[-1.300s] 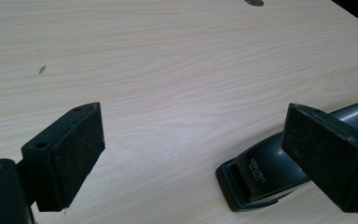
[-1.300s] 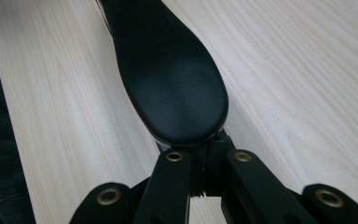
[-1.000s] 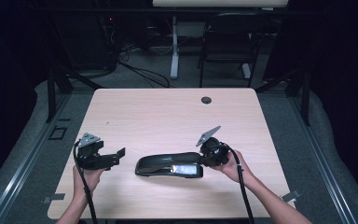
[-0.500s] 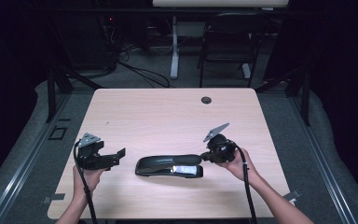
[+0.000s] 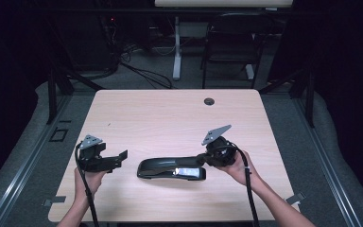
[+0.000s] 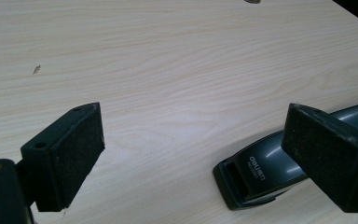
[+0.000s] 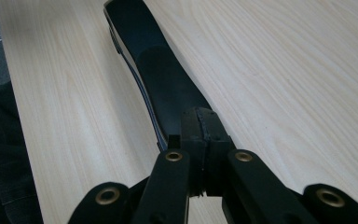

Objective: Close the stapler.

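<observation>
Stapler (image 5: 171,169): lies flat on the table (image 5: 170,118), between my two grippers.
Left gripper (image 5: 118,158): jaws wide apart, empty, just beside the stapler's end.
Right gripper (image 5: 199,161): jaws closed together, resting on the stapler's top; contact point hidden.
Stapler's far end: cut off in the left gripper view.

Light wood table (image 5: 170,118), black stapler (image 5: 170,169) lying on it

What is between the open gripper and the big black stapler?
Nothing visible: only bare table lies between the left gripper and the stapler. The right gripper, jaws shut, is at the stapler's far end.
</observation>
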A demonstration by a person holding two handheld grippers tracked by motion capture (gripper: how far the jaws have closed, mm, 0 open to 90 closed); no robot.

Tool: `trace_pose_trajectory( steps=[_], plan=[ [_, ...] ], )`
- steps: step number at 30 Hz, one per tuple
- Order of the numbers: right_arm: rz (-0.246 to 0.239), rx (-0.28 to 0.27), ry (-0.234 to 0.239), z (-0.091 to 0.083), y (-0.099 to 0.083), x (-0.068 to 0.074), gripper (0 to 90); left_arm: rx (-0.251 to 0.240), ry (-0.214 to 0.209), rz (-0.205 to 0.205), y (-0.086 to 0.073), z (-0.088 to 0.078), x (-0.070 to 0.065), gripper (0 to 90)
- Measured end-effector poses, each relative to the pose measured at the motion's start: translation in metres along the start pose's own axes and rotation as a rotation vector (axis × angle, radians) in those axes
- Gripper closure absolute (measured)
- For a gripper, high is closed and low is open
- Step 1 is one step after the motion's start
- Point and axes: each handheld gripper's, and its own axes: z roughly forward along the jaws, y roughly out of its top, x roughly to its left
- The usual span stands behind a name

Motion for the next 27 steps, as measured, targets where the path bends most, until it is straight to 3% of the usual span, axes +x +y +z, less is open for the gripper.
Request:
trace_pose_trajectory(
  steps=[3, 7, 18, 27],
  plan=[
    [0.013, 0.001, 0.012, 0.0, 0.0, -0.001, 90.0, 0.006, -0.003, 0.003, 0.0, 0.0, 0.0, 6.1],
    [0.006, 0.043, -0.007, 0.007, -0.003, 0.0, 90.0, 0.002, -0.004, 0.003, 0.0, 0.0, -0.001, 6.1],
    [0.024, 0.099, 0.022, 0.021, -0.01, -0.005, 90.0, 0.003, -0.005, 0.005, 0.0, 0.0, -0.002, 6.1],
    [0.039, 0.092, 0.026, 0.021, -0.012, -0.007, 90.0, 0.0, -0.008, 0.007, 0.0, 0.0, -0.002, 6.1]
  ],
)
